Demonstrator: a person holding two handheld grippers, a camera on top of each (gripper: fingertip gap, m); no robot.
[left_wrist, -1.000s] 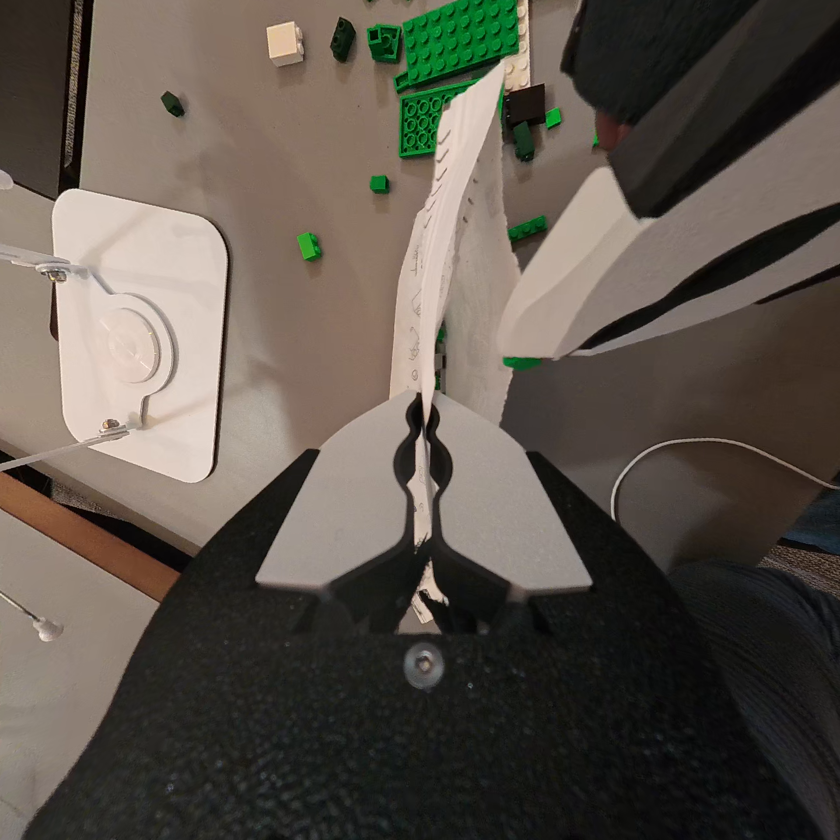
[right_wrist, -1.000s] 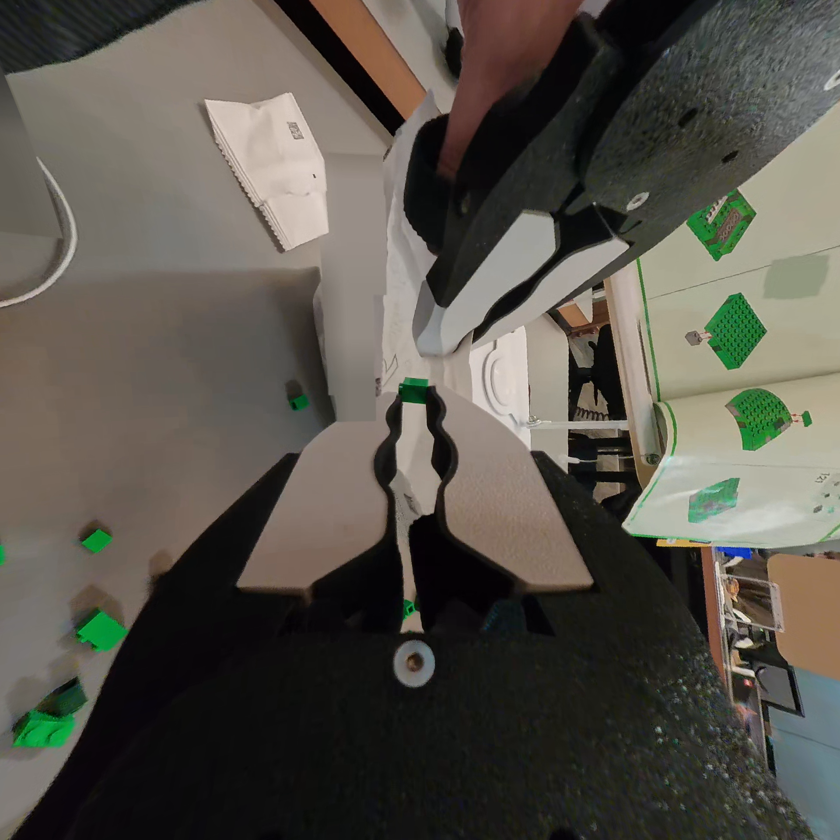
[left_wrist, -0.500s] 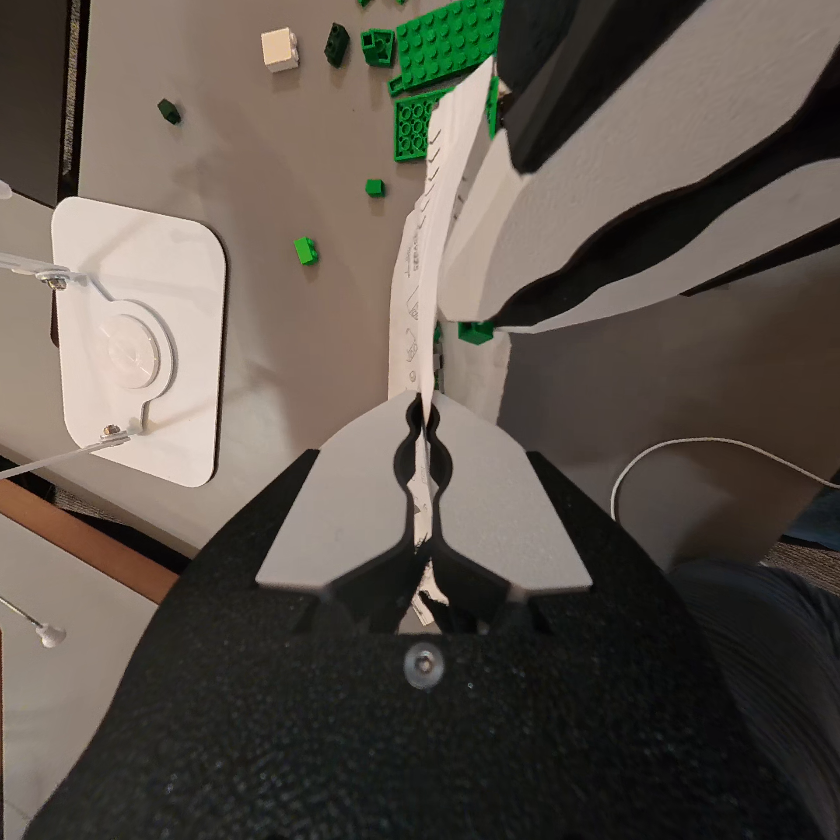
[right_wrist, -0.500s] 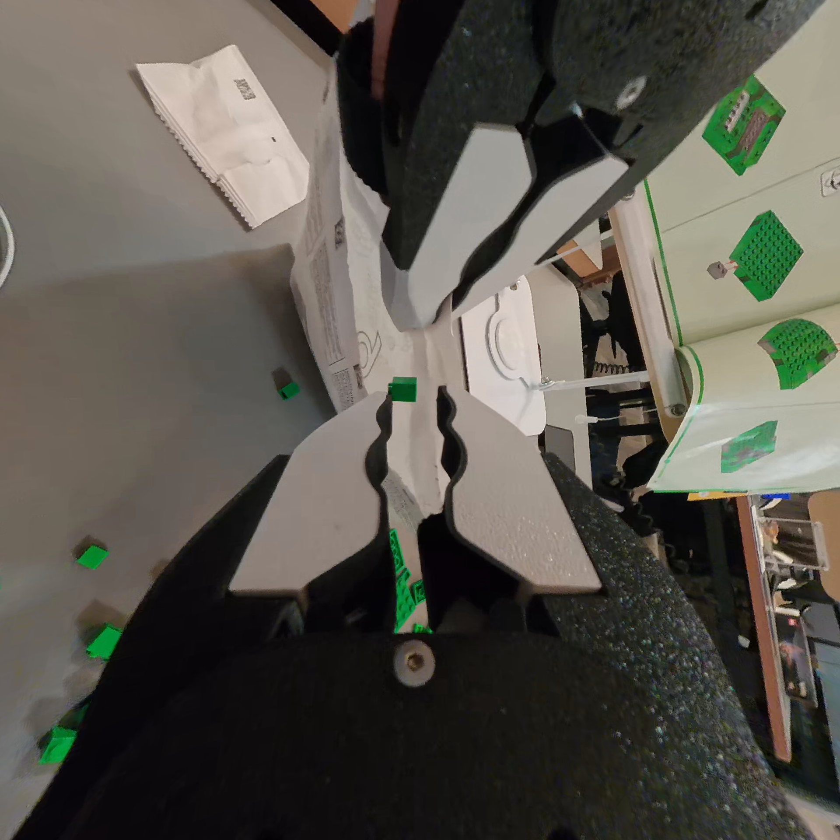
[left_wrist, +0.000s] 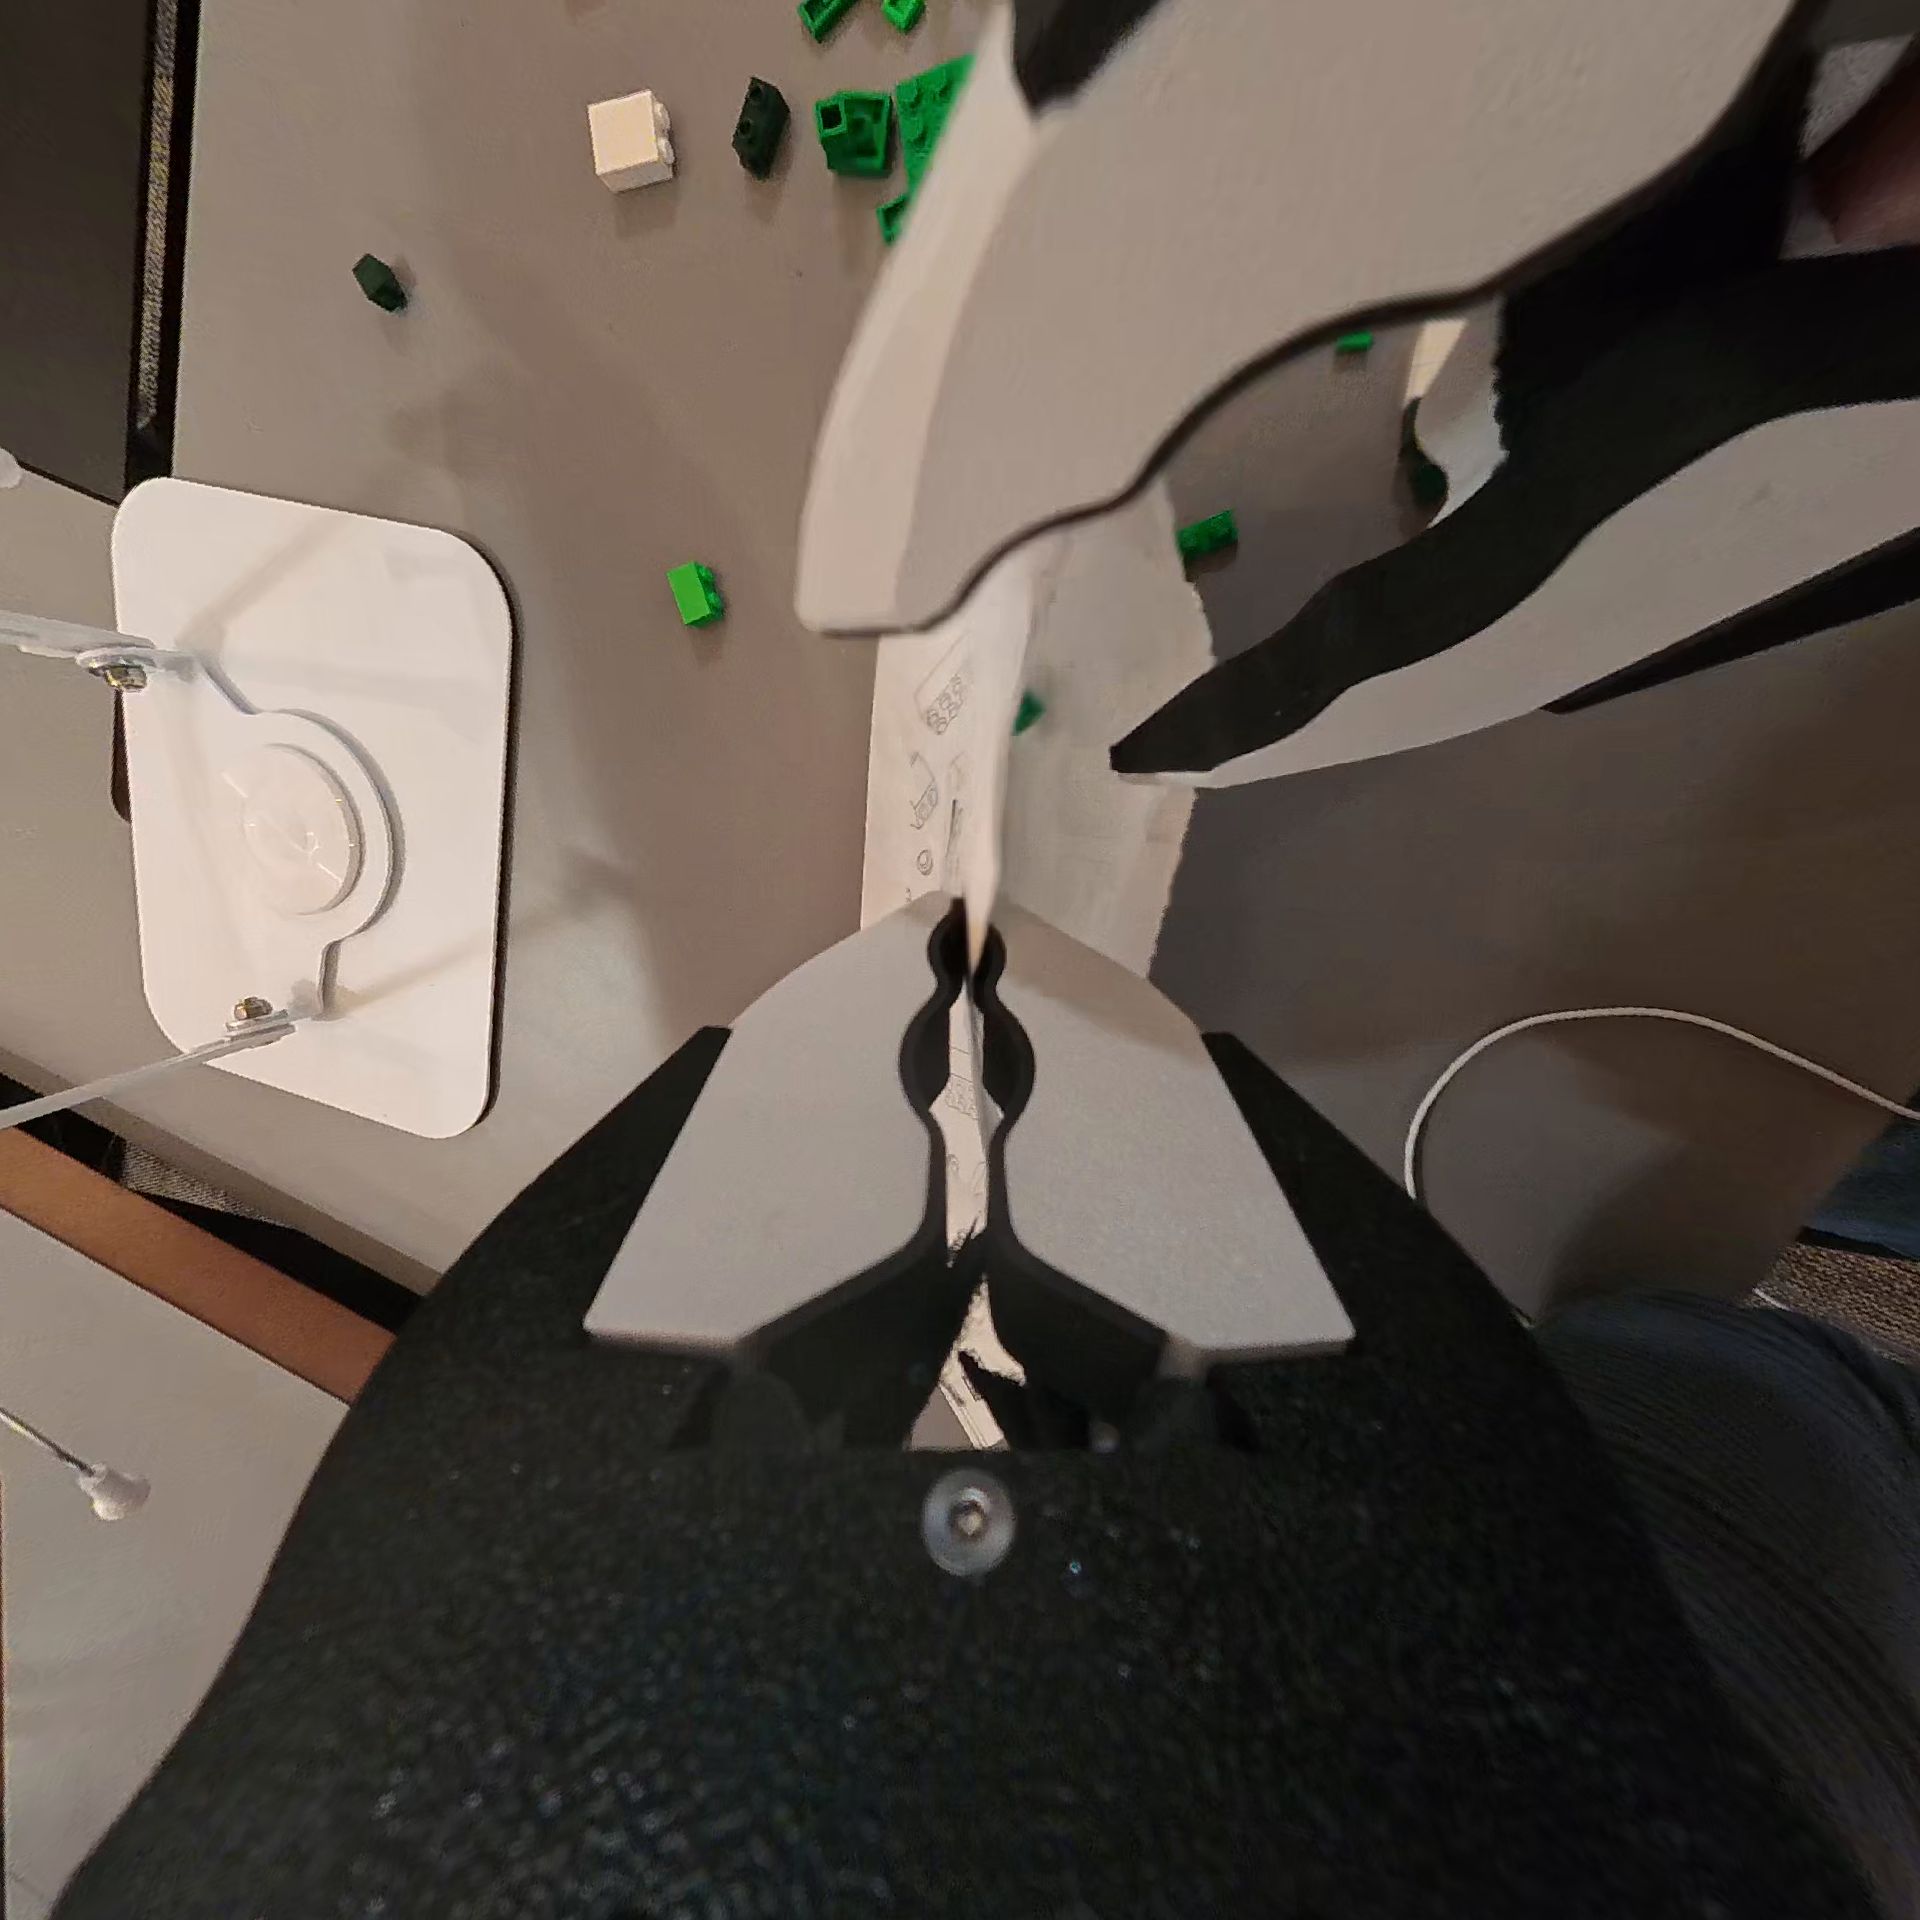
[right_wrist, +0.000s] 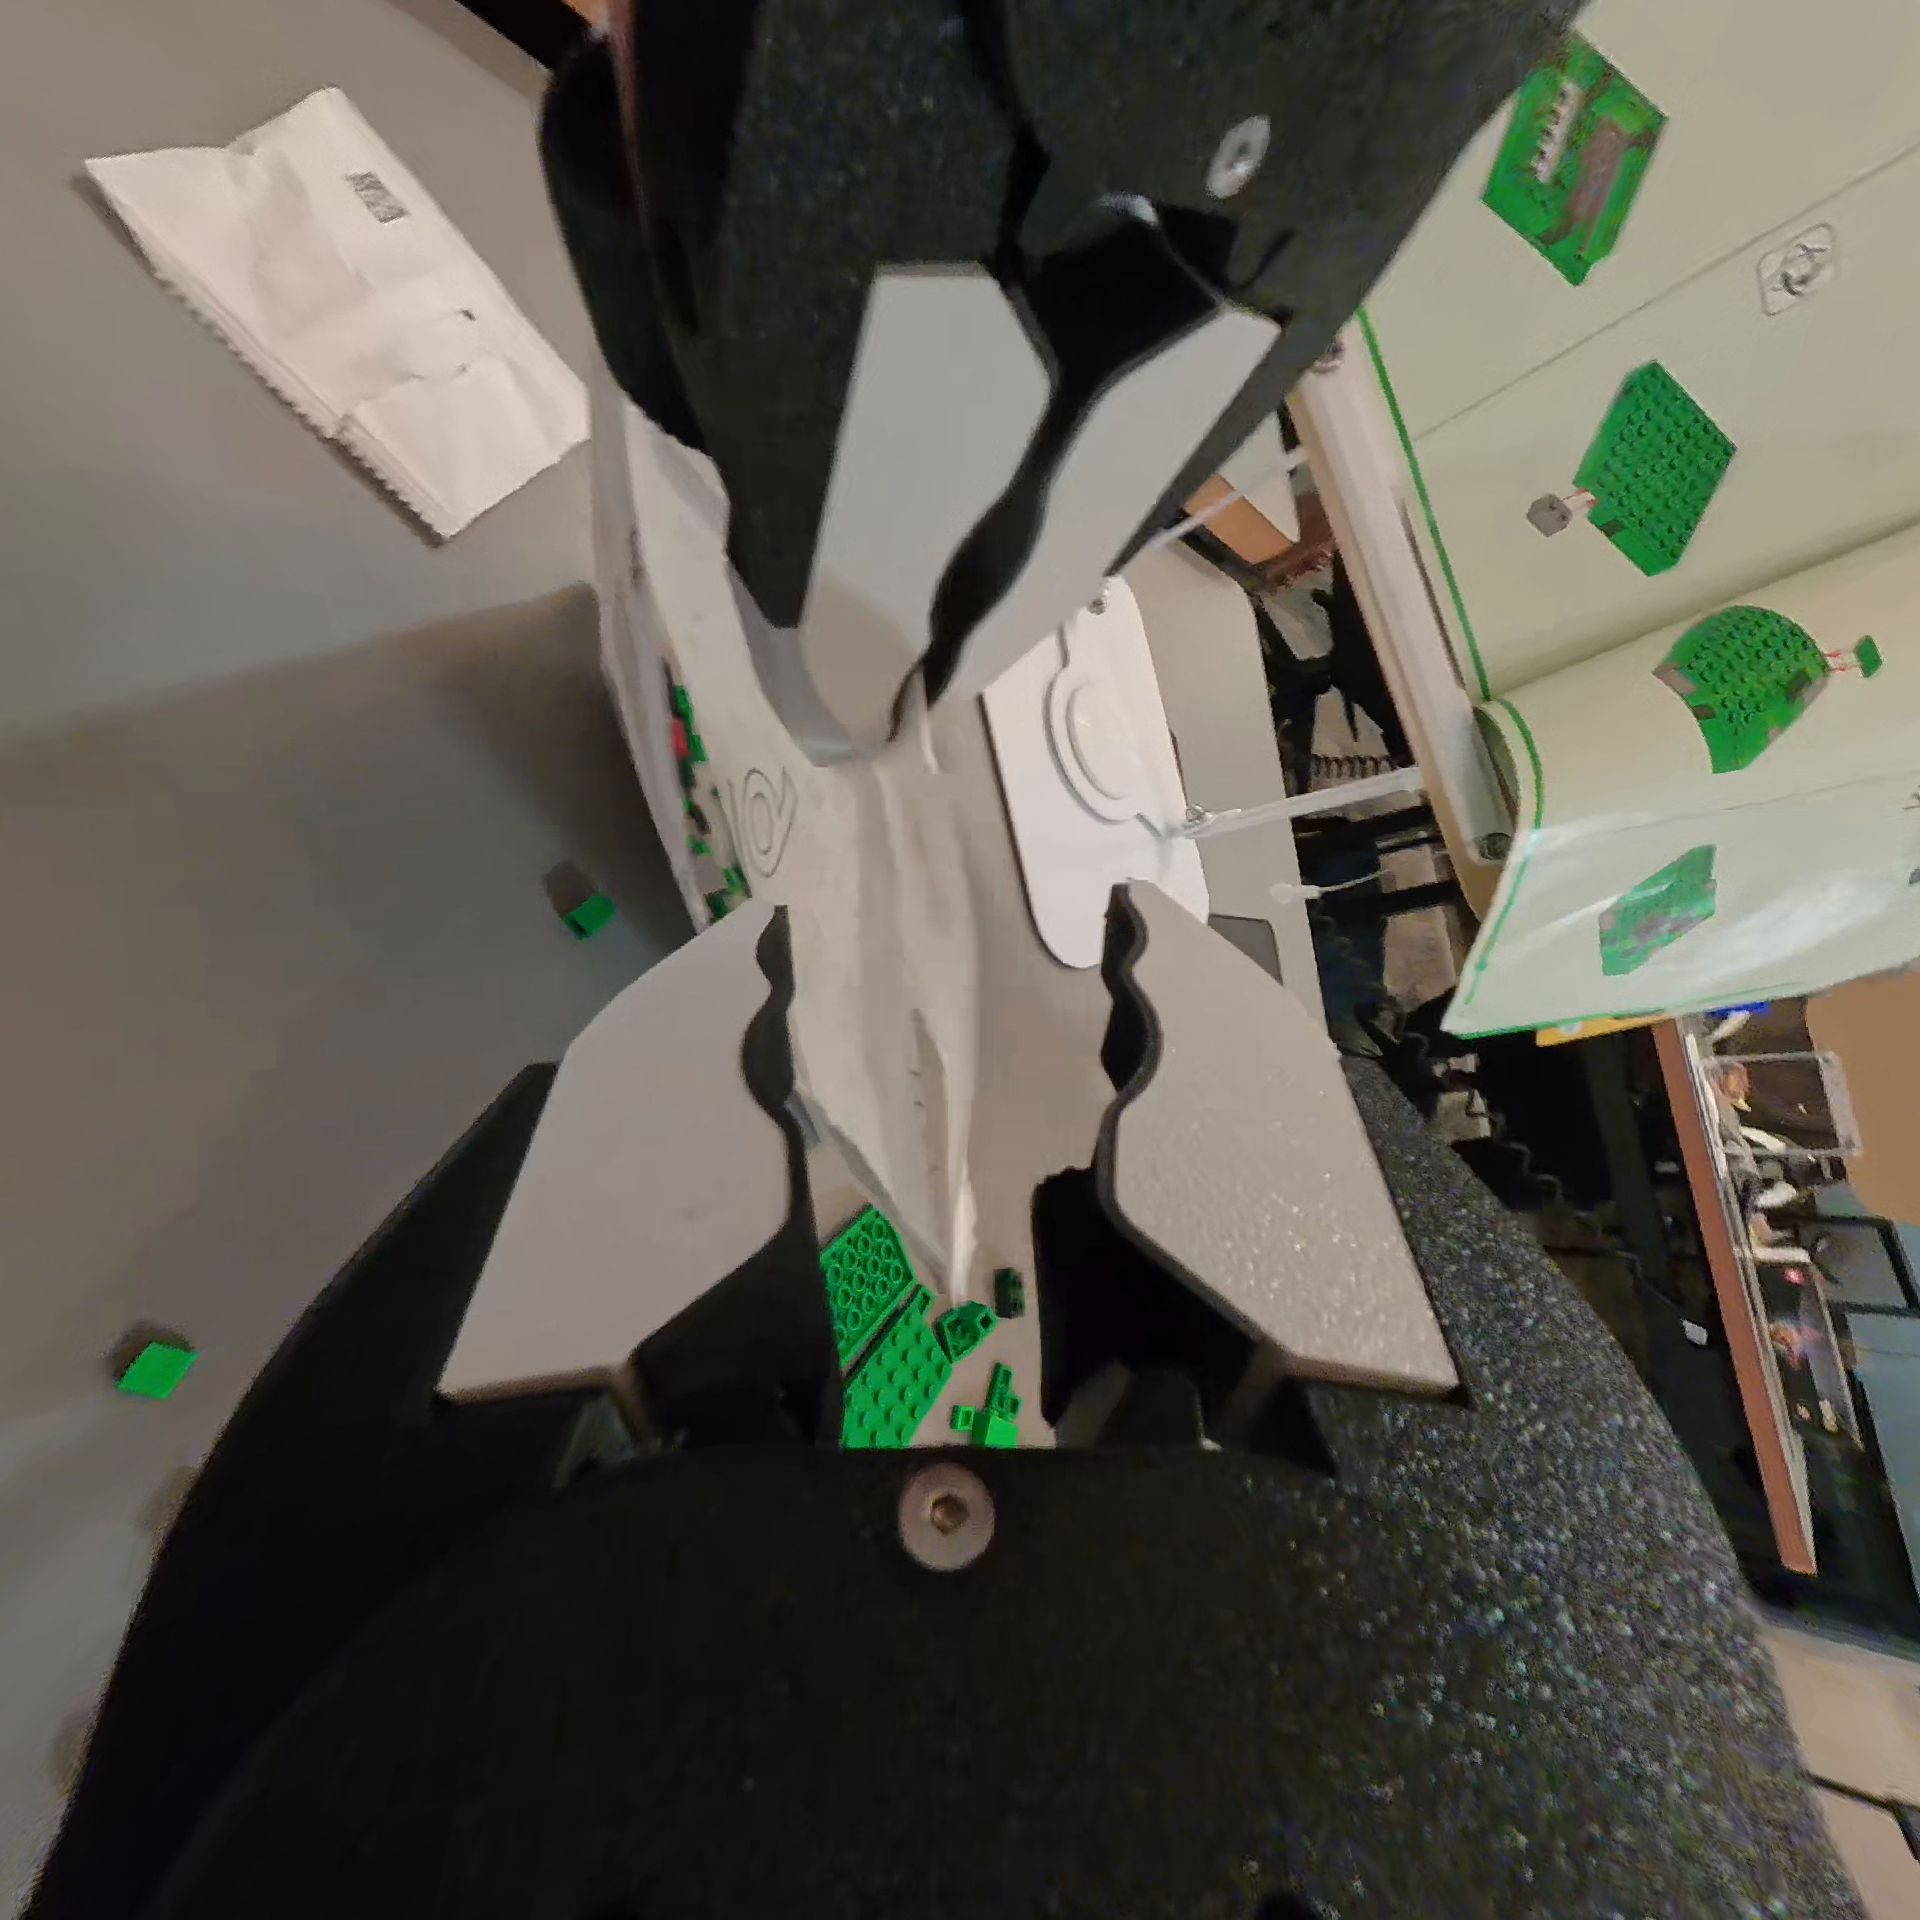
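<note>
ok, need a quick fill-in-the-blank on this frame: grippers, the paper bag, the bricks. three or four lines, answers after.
1. The left gripper is shut on the white paper ____.
2. The right gripper has its jaws ____, with the paper bag between them.
3. Most of the loose bricks on the grey table are ____ in colour.
4. Beside the dark green brick lies one ____ brick.

Missing words: bag; open; green; white
</note>
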